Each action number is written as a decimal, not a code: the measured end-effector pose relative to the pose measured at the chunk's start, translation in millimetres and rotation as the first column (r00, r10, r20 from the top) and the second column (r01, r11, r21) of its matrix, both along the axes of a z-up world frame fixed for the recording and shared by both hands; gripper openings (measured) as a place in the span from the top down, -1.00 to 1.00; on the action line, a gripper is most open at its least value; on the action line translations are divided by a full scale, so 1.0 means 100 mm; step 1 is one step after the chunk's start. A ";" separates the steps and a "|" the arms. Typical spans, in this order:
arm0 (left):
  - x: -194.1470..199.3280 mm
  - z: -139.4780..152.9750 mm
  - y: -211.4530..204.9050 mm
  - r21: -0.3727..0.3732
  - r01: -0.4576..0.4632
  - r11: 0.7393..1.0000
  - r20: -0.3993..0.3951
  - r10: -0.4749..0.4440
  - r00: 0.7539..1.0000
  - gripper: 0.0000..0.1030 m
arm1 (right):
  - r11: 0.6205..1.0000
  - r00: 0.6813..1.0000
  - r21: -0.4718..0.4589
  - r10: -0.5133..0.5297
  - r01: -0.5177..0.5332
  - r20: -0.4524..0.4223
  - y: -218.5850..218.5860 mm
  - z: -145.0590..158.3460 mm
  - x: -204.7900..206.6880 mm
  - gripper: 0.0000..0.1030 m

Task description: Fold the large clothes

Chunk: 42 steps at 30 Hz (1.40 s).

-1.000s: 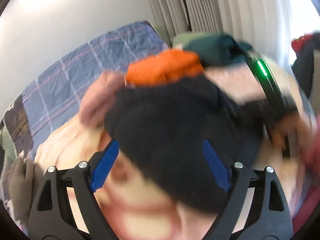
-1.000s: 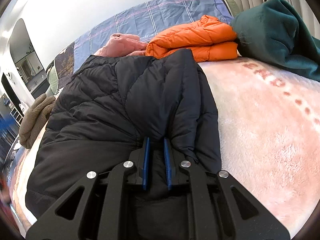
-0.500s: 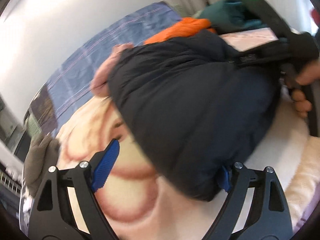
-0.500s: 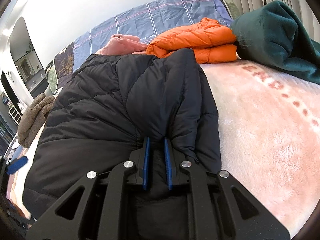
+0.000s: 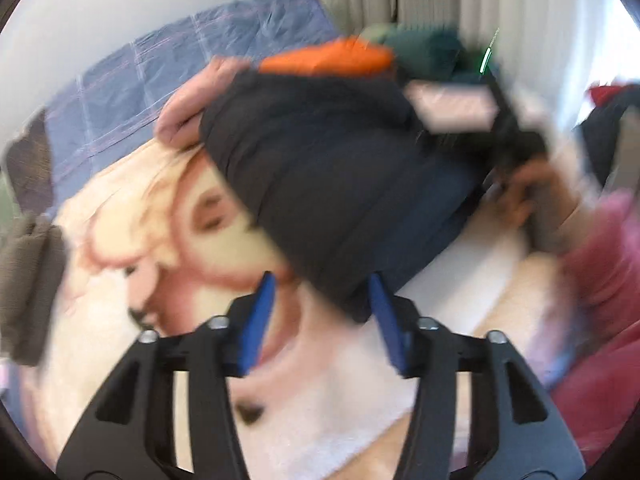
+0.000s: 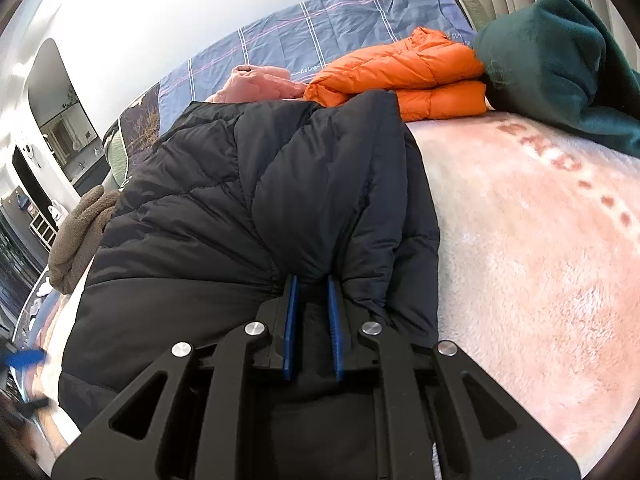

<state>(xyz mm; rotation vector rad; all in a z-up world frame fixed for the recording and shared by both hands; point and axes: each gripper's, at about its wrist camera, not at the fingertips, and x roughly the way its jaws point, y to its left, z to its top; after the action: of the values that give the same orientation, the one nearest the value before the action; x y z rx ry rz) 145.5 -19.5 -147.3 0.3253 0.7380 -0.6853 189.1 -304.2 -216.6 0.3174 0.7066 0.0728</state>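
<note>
Black quilted jacket lies on the pink fleece blanket, its hem clamped in my right tongs; only this view shows the folded orange jacket at 1 o'clock sharply; my left view is blurred, my left tongs standing apart at the jacket's corner, my right hand at 3 o'clock.
</note>
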 end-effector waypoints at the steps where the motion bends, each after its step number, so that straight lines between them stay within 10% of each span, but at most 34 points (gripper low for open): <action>1: 0.02 0.10 -0.03 -0.032 0.000 1.000 0.020 0.000 1.000 0.09 | 1.000 1.000 -0.003 0.000 0.000 0.001 0.01 0.00 0.00 0.72; 4: 0.30 0.32 -0.19 -0.118 -0.015 0.993 0.122 0.030 0.992 0.09 | 1.000 1.000 0.000 0.004 -0.004 0.008 0.00 0.01 -0.02 0.71; 7: 0.67 0.16 -0.50 -0.150 -0.017 0.989 0.055 0.025 0.998 0.09 | 0.999 1.000 0.045 0.014 -0.015 0.016 -0.06 0.07 -0.11 0.64; 9: 0.94 -0.25 -0.78 -0.038 -0.048 0.998 -0.040 0.046 0.998 0.03 | 0.992 0.998 0.118 0.033 -0.038 0.046 -0.17 0.19 -0.29 0.58; 11: 0.95 -0.53 -0.87 0.032 -0.079 0.996 0.032 0.078 0.996 0.03 | 0.982 0.994 0.182 0.024 -0.042 0.104 -0.34 0.31 -0.57 0.58; 17: 0.74 -0.53 -0.94 0.088 -0.058 0.994 0.119 0.047 0.992 0.03 | 0.958 0.987 0.279 0.027 -0.071 0.159 -0.50 0.43 -0.93 0.72; 21: 0.76 -0.51 -0.90 0.075 -0.060 0.995 0.112 0.051 0.992 0.02 | 0.996 0.997 0.056 0.075 -0.075 -0.001 -0.04 0.18 -0.74 0.83; 24: 0.77 -0.52 -0.85 0.077 -0.045 0.996 0.118 0.035 0.992 0.00 | 0.987 0.996 0.156 0.038 -0.026 -0.075 -0.08 -0.19 -0.67 0.88; 30: 0.77 -0.44 -0.83 0.078 -0.033 0.996 0.088 0.026 0.996 0.00 | 0.994 0.997 0.105 0.013 -0.004 -0.082 -0.05 0.11 -0.75 0.84; 37: 1.02 0.20 -0.87 -0.060 -0.008 0.998 0.129 0.016 0.992 -0.10 | 0.994 0.986 -0.027 0.104 -0.101 0.130 0.34 0.74 -0.66 0.78; 42: 1.73 0.06 -1.20 0.046 -0.105 0.993 0.130 0.098 0.987 -0.26 | 0.998 0.998 -0.029 0.050 -0.052 -0.049 0.38 0.07 -0.05 0.68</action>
<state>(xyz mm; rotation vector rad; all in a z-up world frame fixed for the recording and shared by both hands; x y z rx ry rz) 318.4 -139.1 -141.3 0.3738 0.6468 -0.5440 184.3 -266.1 -209.9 0.2729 0.7635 0.1032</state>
